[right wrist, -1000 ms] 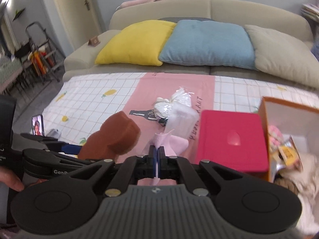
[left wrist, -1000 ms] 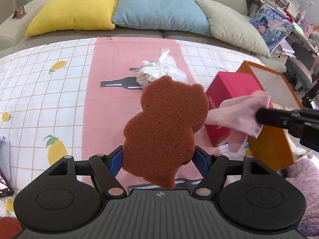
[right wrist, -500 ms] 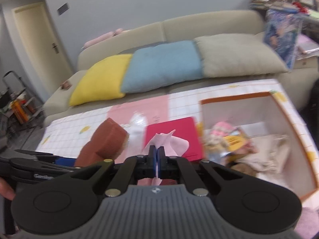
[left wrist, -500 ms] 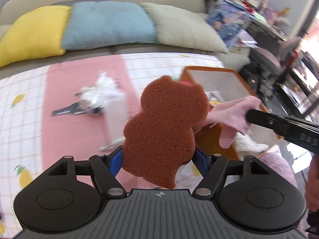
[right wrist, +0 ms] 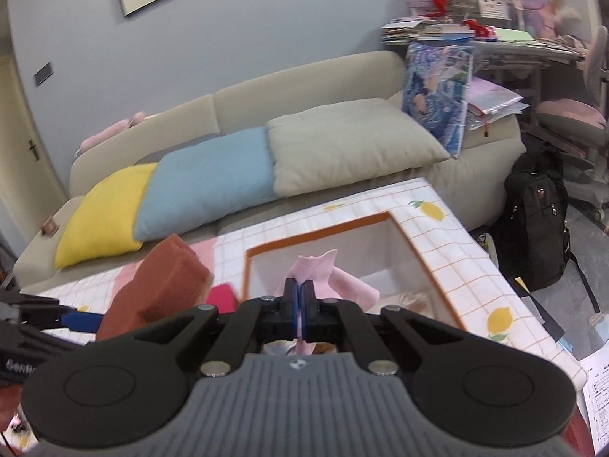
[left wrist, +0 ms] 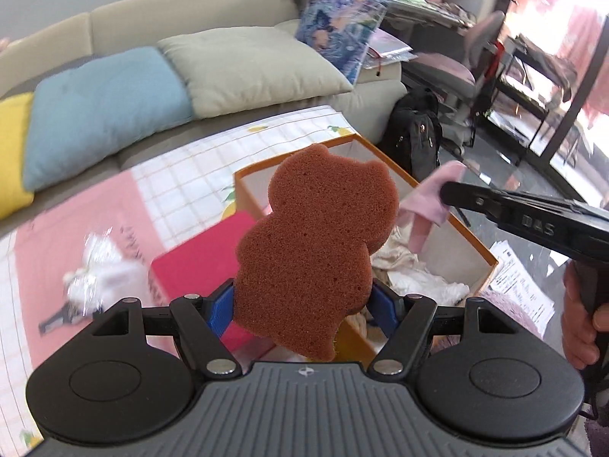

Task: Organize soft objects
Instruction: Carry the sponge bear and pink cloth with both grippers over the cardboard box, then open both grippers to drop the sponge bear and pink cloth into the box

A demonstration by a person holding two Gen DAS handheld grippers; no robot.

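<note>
My left gripper (left wrist: pixel 302 301) is shut on a brown bear-shaped sponge (left wrist: pixel 316 251) and holds it upright above the near edge of the orange box (left wrist: pixel 474 245). The sponge also shows in the right wrist view (right wrist: pixel 156 285). My right gripper (right wrist: pixel 300 291) is shut on a pink cloth (right wrist: pixel 323 276) and holds it over the open box (right wrist: pixel 415 247). In the left wrist view the right gripper (left wrist: pixel 451 192) comes in from the right with the cloth (left wrist: pixel 426 200) hanging over the box. Pale soft items (left wrist: pixel 418 278) lie inside the box.
A red box (left wrist: pixel 198 266) stands left of the orange box. A crinkled clear bag (left wrist: pixel 101 274) lies further left on the pink and checked tablecloth (right wrist: pixel 453 262). A sofa with yellow, blue (right wrist: pixel 213 186) and beige cushions is behind. A black backpack (right wrist: pixel 536 221) stands on the floor at right.
Both grippers have swung to the right with their loads, from over the pink tablecloth to over the orange box. Both stay shut.
</note>
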